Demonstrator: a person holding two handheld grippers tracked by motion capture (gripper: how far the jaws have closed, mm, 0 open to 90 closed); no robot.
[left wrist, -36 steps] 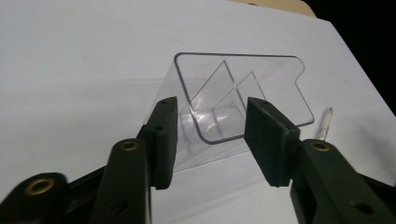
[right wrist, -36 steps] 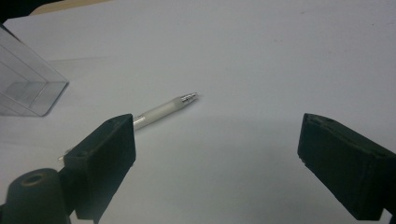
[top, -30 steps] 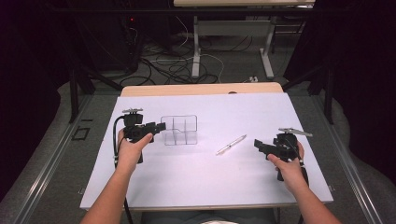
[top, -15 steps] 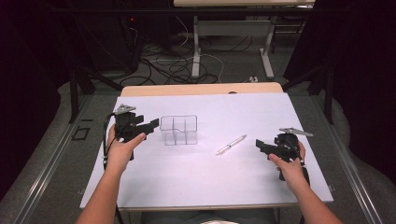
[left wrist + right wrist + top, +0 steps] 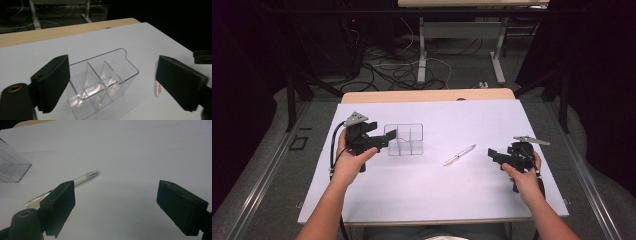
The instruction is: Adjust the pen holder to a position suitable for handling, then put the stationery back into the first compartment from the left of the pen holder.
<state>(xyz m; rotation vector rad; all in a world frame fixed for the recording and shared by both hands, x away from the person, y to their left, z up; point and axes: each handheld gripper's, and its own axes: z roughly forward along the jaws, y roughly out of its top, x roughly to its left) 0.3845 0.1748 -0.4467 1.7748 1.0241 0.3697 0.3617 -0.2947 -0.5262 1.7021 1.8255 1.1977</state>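
A clear plastic organizer [image 5: 404, 140] with several compartments stands on the white table top [image 5: 432, 190], left of centre. My left gripper [image 5: 389, 136] points at its left side. Its jaws have just been opening. In the left gripper view the organizer [image 5: 100, 82] lies ahead between the wide jaws of the left gripper [image 5: 115, 75], and neither pad presses it. A pale pen [image 5: 459, 154] lies flat to the right of the organizer. My right gripper [image 5: 493, 154] rests to the right of the pen, open and holding nothing. In the right gripper view the pen [image 5: 80, 180] runs behind the left jaw of the right gripper [image 5: 115, 197].
A wooden strip [image 5: 427, 95] edges the table's far side. Beyond it, cables [image 5: 397, 70] and desk legs [image 5: 422, 55] sit on the floor. Bare white surface stretches in front of both hands. The organizer's corner [image 5: 12, 167] appears at the left of the right gripper view.
The left gripper drew back a little to the left, then came forward toward the organizer again with its jaws wider apart. The organizer, pen and right gripper have stayed put.
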